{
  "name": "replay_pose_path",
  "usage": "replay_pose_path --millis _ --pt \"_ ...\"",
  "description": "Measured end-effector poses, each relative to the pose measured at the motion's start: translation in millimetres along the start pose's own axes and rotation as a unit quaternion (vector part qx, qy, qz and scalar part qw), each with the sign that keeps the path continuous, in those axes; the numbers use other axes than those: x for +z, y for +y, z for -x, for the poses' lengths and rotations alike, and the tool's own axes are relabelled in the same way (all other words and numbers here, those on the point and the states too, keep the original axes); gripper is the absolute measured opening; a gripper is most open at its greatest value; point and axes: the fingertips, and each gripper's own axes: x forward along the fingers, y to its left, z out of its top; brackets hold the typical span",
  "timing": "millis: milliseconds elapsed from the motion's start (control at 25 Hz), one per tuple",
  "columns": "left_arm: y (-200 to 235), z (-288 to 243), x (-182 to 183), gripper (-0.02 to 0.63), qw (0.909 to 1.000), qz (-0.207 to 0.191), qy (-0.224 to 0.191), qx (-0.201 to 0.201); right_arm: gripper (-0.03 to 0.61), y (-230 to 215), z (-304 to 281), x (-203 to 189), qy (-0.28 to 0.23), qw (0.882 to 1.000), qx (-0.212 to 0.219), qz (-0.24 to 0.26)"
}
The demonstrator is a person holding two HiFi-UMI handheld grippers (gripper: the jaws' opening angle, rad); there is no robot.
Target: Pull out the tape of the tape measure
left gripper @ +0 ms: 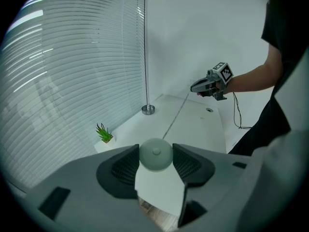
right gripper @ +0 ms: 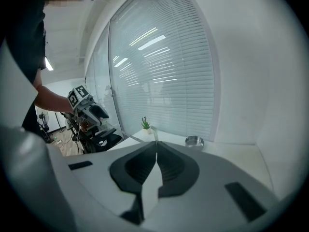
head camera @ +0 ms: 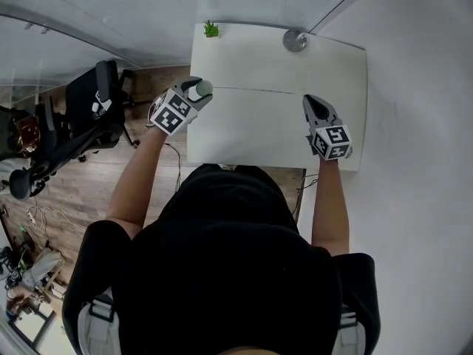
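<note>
A round grey-green tape measure [head camera: 205, 88] [left gripper: 156, 154] sits between the jaws of my left gripper [head camera: 198, 95] [left gripper: 155, 161], which is shut on it at the white table's [head camera: 251, 135] left edge. A thin pale tape [head camera: 259, 91] [left gripper: 176, 116] [right gripper: 142, 139] stretches from it across the table to my right gripper [head camera: 306, 98] [left gripper: 193, 88] [right gripper: 155, 153]. The right jaws are closed together on the tape's end. From the right gripper view, the left gripper [right gripper: 99, 112] shows at the far left.
A small green potted plant [head camera: 211, 29] [left gripper: 104, 133] [right gripper: 145, 124] and a round metal dish [head camera: 295, 41] [left gripper: 148, 109] [right gripper: 194, 141] stand along the table's far edge by the window blinds. An office chair [head camera: 96, 117] stands on the wooden floor to the left. A white wall lies to the right.
</note>
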Motion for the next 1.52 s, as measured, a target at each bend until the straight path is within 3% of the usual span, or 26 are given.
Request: replay_pose_path --millis 680,880,1040,1520 --pt "10 -67 -46 0.227 0.9999 0.003 0.016 -0.003 0.011 -16 -53 -63 0.070 0.997 0.020 0.001" --pt "10 -85 -58 0.227 0.9995 0.014 0.029 -0.009 0.011 -19 -65 -82 0.097 0.995 0.025 0.003" --pt "13 -94 -64 0.227 0.9983 0.047 0.031 -0.016 0.012 -22 -75 -98 0.115 0.993 0.030 -0.010" --pt "13 -121 -91 0.229 0.9963 0.052 0.067 -0.011 0.012 -26 -99 -139 0.167 0.985 0.048 -0.012"
